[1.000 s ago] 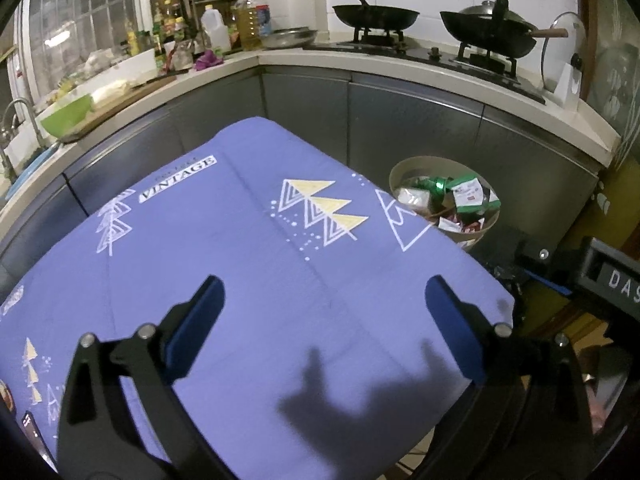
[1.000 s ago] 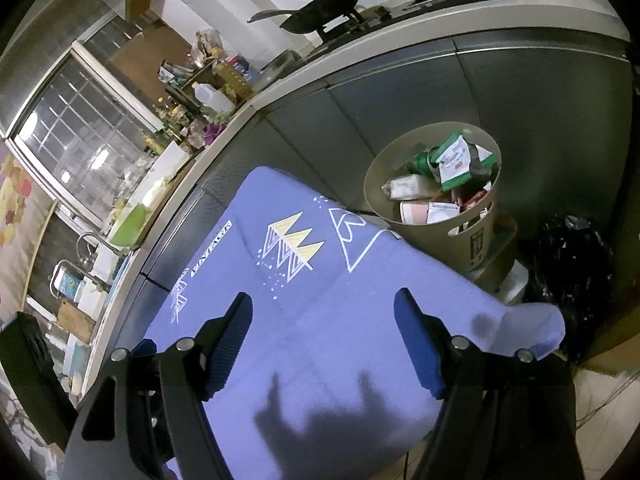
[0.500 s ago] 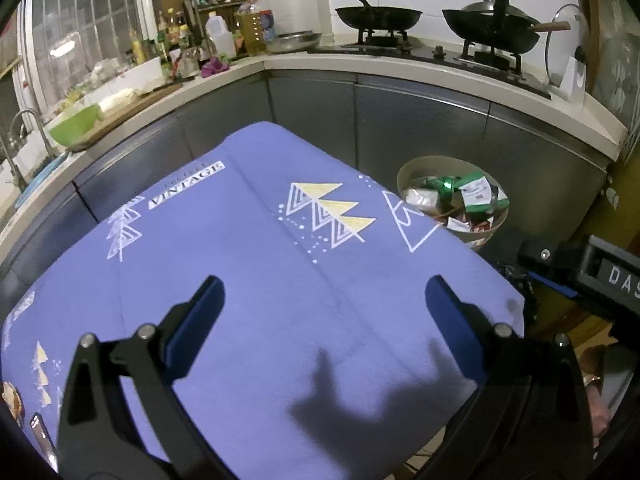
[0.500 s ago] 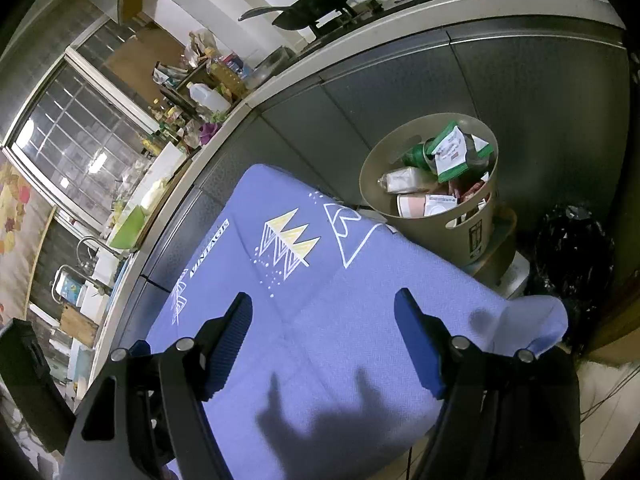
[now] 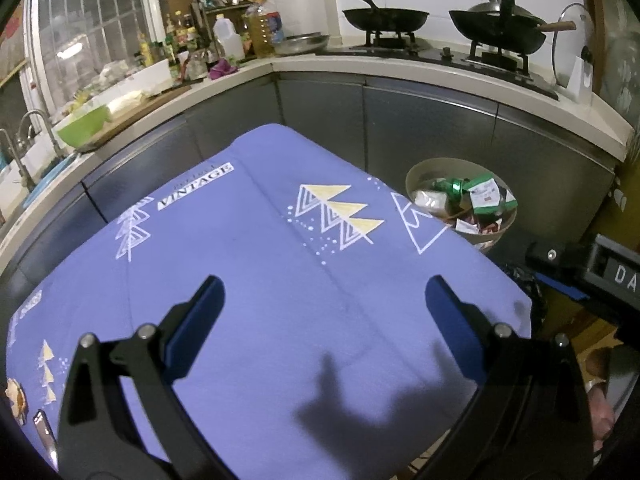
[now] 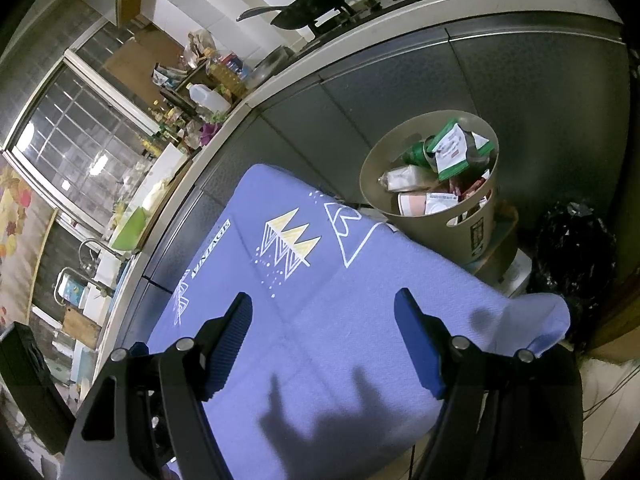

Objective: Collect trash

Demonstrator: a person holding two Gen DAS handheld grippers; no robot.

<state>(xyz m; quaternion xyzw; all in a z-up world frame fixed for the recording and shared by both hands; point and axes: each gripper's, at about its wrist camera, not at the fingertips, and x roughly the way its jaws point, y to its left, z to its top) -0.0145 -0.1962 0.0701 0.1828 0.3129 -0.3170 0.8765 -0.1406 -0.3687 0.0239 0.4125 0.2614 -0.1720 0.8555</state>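
Observation:
A beige bin point(image 5: 424, 168) full of wrappers and cartons, several of them green, stands off the far right corner of a purple patterned tablecloth point(image 5: 260, 264). My left gripper point(image 5: 324, 286) hovers open over the cloth with nothing between its blue pads. At the cloth's near left edge lie a brownish crumpled scrap point(image 5: 15, 400) and a small dark wrapper point(image 5: 42, 432), both partly cut off. In the right wrist view the bin point(image 6: 440, 236) sits ahead and to the right, beyond the cloth point(image 6: 320, 332). My right gripper point(image 6: 324, 298) is open and empty above the cloth.
Grey cabinets and a pale countertop point(image 5: 440, 76) curve behind the table, bearing woks, bottles and a green bowl point(image 5: 82, 130). A black plastic bag point(image 6: 572, 248) lies on the floor right of the bin. The other gripper's black body point(image 5: 600, 272) juts in at the right.

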